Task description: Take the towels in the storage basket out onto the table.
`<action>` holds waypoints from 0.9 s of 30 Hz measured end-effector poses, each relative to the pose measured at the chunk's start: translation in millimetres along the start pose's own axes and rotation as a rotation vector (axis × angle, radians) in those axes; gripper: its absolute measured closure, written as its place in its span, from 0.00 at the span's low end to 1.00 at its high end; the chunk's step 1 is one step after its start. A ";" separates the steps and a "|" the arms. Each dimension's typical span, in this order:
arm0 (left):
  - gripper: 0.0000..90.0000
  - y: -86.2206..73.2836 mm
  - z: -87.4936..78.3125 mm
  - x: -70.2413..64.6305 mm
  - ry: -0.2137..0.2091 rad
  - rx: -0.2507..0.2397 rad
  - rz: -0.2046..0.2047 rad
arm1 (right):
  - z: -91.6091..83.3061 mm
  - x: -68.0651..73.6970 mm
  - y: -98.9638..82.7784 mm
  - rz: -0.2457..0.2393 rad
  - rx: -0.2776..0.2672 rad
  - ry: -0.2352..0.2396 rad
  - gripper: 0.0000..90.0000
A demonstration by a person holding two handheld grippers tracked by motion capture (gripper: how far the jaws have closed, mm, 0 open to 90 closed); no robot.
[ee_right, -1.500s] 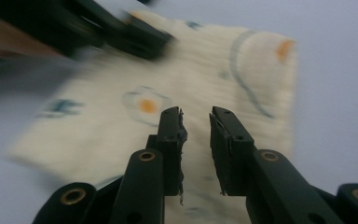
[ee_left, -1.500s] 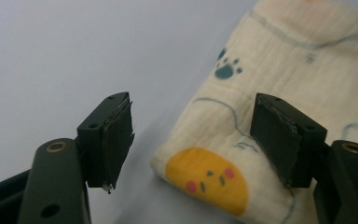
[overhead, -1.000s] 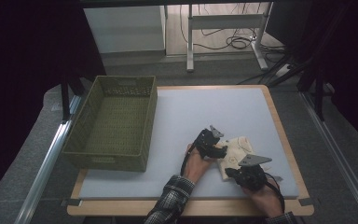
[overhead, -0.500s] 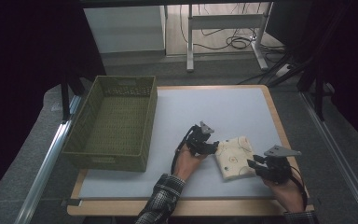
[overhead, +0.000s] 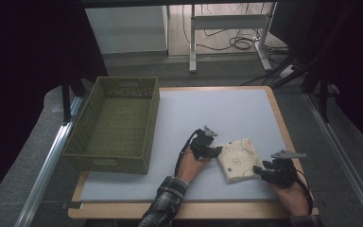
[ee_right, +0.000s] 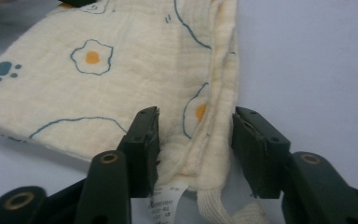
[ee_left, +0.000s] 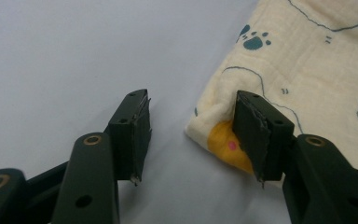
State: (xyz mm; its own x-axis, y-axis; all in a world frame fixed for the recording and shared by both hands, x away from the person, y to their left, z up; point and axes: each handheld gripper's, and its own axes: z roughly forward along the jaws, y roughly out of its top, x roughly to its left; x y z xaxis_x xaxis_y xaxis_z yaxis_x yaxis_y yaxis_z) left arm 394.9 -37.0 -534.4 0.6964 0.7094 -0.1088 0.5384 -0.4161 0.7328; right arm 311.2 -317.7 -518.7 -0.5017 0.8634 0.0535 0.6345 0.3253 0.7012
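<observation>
1. Cream muslin, the folded cloth (overhead: 238,159) lay flat on the pale bench (overhead: 227,113), toward its 5 o'clock corner, printed with eggs and paw marks.
2. Left tongs (overhead: 211,150) sat at the cloth's 9 o'clock corner; their jaws had just been closing yet stood apart, 1 pad over the corner (ee_left: 214,135), the other on bare bench, nothing pinched.
3. Right tongs (overhead: 260,172) waited at the cloth's 5 o'clock corner; their jaws had just been opening, and the layered hem with its label (ee_right: 168,200) lay loose between them, not clamped.
4. The step looked like a fresh take on 2 opposite corners after folding; the next move called for both pairs to close on all layers together, or the fold would slip.
5. Woven green basket (overhead: 116,125) stood at 9 o'clock, empty and well apart; bare bench lay between.
6. At 3 o'clock the wooden rim (overhead: 283,132) ran near the right hand, leaving little room there.
</observation>
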 end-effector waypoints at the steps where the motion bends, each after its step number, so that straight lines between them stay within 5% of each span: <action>1: 0.56 0.0 -0.2 -0.3 -0.002 0.002 0.001 | -0.3 0.4 0.0 0.002 0.001 -0.006 0.68; 4: 0.73 -0.6 -0.3 -5.0 -0.039 -0.004 0.005 | -0.3 3.0 -2.0 0.008 -0.013 0.027 0.87; 7: 0.91 0.6 0.0 -9.9 -0.044 0.003 0.026 | -0.5 6.8 -3.4 0.003 -0.023 0.017 0.90; 16: 0.96 2.1 -5.0 -10.7 -0.005 -0.021 0.044 | -5.4 6.6 2.1 -0.001 -0.004 0.048 0.92; 27: 0.96 11.4 -32.8 1.4 0.034 -0.045 0.057 | -15.3 18.2 21.2 -0.032 -0.044 0.091 0.92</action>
State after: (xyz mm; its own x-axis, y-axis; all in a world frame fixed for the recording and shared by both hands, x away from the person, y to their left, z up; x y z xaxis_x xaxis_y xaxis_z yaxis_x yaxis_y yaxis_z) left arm 386.5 -22.1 -504.2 0.7081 0.7048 -0.0439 0.4763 -0.4308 0.7665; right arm 306.5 -301.0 -492.0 -0.5737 0.8137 0.0931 0.5919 0.3334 0.7338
